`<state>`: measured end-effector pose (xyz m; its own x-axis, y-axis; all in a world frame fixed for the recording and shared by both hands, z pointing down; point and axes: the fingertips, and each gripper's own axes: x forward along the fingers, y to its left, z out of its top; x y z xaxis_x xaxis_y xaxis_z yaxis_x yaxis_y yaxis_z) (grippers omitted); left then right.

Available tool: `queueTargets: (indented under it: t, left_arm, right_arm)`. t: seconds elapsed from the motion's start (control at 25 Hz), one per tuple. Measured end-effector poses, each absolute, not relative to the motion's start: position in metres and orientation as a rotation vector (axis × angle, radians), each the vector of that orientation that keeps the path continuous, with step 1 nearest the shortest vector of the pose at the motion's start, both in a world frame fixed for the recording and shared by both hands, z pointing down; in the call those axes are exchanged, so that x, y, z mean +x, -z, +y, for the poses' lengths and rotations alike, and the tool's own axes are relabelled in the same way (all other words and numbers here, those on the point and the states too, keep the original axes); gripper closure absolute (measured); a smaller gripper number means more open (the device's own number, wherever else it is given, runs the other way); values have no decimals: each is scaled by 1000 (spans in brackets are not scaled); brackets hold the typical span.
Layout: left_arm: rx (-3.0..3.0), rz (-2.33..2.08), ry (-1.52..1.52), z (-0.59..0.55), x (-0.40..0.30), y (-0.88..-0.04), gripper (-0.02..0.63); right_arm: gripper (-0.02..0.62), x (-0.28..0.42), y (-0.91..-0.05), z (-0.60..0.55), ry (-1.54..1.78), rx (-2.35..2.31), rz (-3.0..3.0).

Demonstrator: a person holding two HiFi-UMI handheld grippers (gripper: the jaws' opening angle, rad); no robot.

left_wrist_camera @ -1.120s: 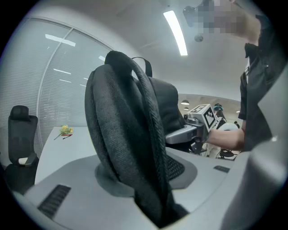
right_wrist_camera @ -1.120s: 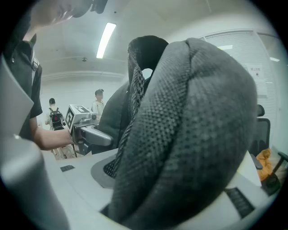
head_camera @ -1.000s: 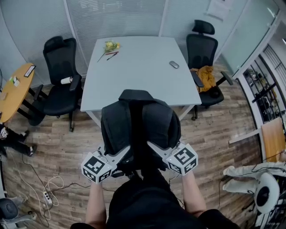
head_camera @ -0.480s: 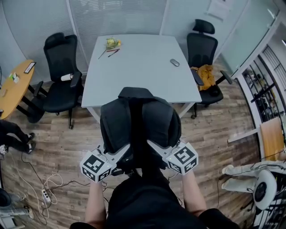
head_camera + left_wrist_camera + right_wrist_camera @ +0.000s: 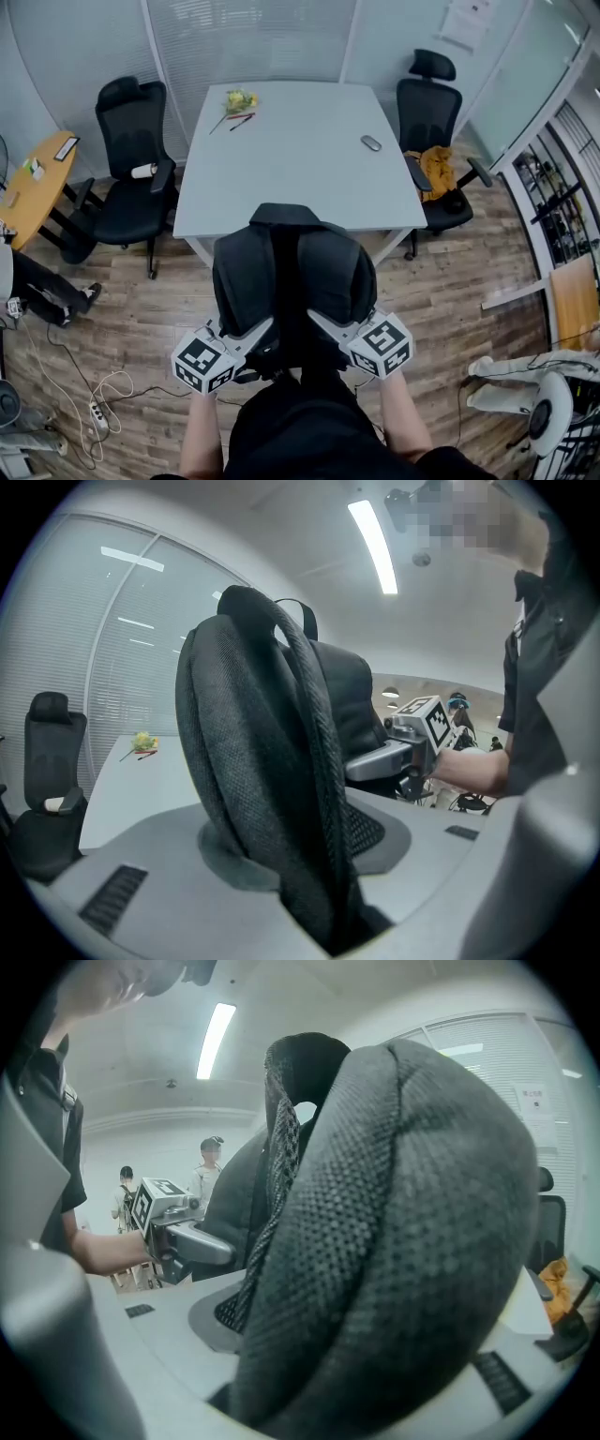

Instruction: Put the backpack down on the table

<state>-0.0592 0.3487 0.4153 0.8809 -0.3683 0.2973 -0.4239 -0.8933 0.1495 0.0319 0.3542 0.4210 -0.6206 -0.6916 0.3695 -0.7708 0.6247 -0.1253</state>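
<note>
Left tongs (image 5: 251, 334): clamped on one shoulder strap (image 5: 281, 789) of the backpack (image 5: 292, 272), with the webbing pinched deep between the jaws. Right tongs (image 5: 330, 324): closed on the thicker padded strap (image 5: 394, 1241), jaws just eased a shade wider, with padding packed between them. Backpack hanging upright between the two, held in the air just short of the near edge of the bench (image 5: 300, 169), not yet resting on it.

Likely trouble:
- Slipping out on the right, given that slackened bite on soft, springy padding, then swinging down from the left strap alone.
- Catching the bench's near edge with the bag's bottom if carried forward too low.
- Toppling once set down, being tall and soft.
- Sweeping into the mouse (image 5: 371, 142) if pushed far across.

Counted:
- Two tongs, one backpack, two straps gripped.
- On the bench: one mouse, one small yellow bunch (image 5: 237, 97), apparently two pens (image 5: 236, 121) beside it.
- Beside the bench: two black office chairs, a left chair (image 5: 127, 178) and a right chair (image 5: 429, 103), with one orange garment (image 5: 435, 167) on the latter.
- Far left: one round wooden bench (image 5: 33, 187).
</note>
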Motion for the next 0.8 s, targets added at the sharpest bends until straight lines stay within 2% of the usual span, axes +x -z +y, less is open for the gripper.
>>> queueTargets:
  t: [0.8]
  left_arm:
    - [2786,-736,-417,255,-2,-407,458]
  right_arm:
    - [382,89,-414,249,-413,1047,-2644]
